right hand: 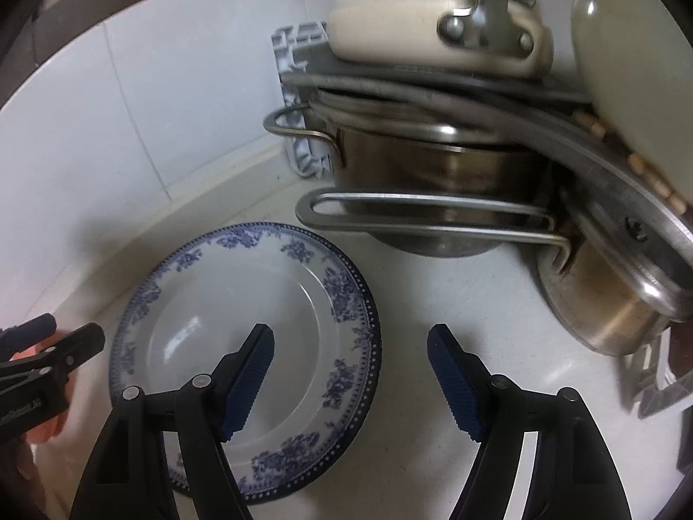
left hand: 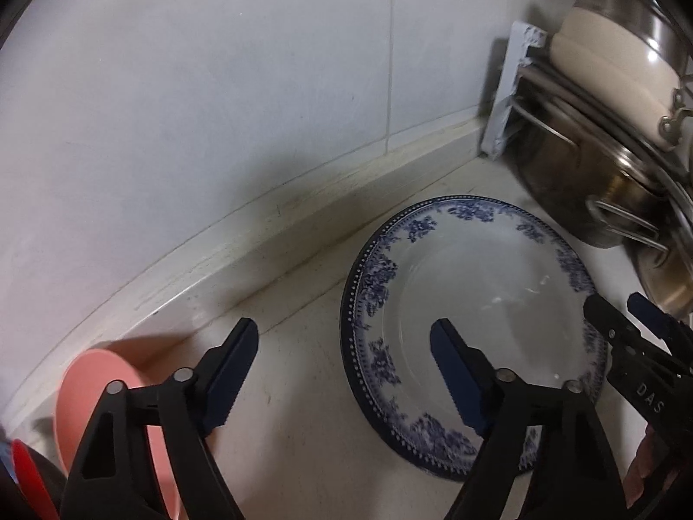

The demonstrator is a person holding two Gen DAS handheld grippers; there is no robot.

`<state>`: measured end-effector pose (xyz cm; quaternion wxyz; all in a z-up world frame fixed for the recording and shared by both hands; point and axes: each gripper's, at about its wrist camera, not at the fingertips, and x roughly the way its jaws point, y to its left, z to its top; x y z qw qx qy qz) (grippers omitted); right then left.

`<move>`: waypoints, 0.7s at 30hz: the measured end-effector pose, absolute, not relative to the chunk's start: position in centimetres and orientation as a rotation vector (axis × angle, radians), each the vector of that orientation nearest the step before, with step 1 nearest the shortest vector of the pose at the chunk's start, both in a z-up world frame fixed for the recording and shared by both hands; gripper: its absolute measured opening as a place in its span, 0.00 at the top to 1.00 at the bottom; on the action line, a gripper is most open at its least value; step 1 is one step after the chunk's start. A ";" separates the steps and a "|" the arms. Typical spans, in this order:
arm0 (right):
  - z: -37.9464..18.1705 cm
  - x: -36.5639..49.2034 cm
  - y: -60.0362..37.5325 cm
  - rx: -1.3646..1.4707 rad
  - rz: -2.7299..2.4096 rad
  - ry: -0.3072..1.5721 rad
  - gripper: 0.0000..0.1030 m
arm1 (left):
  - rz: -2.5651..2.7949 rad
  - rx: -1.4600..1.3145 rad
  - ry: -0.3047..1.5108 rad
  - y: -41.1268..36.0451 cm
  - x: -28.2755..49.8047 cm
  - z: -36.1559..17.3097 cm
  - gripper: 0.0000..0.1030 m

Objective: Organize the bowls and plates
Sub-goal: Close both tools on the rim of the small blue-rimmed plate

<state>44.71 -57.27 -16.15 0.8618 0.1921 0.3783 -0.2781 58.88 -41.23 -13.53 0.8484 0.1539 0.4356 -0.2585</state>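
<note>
Hovering over the white counter (left hand: 303, 390), the left gripper (left hand: 344, 372) is holding its 2 fingers spread wide, gripping nothing; its right finger is hanging above the blue-patterned plate (left hand: 476, 303), which is lying flat near the wall, and a pink bowl (left hand: 95, 381) is sitting at lower left. In the right wrist view, the right gripper (right hand: 351, 377) is also gaping, gripping nothing, its left finger over the plate (right hand: 242, 303), with steel pots (right hand: 433, 164) stacked just beyond.

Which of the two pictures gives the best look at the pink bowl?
The left wrist view: the pink bowl lies tilted by the wall, partly behind the left claw. The right wrist view shows only a sliver of pink behind that same claw at its left edge.
</note>
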 end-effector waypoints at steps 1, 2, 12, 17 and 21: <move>-16.4 44.8 -57.4 0.405 -0.586 0.797 0.28 | -0.544 0.318 0.928 -41.4 59.1 -13.9 0.25; -16.6 44.9 -57.5 0.406 -0.589 0.799 0.28 | -0.545 0.314 0.936 -41.5 59.3 -14.2 0.26; -18.6 45.5 -58.8 0.460 -0.590 0.812 0.33 | -0.561 0.299 0.979 -42.5 60.1 -16.2 0.32; -18.9 45.9 -58.7 0.453 -0.580 0.813 0.34 | -0.561 0.308 0.983 -42.6 60.4 -16.8 0.35; -19.0 46.3 -58.7 0.437 -0.578 0.815 0.36 | -0.581 0.289 1.006 -42.8 60.6 -17.1 0.39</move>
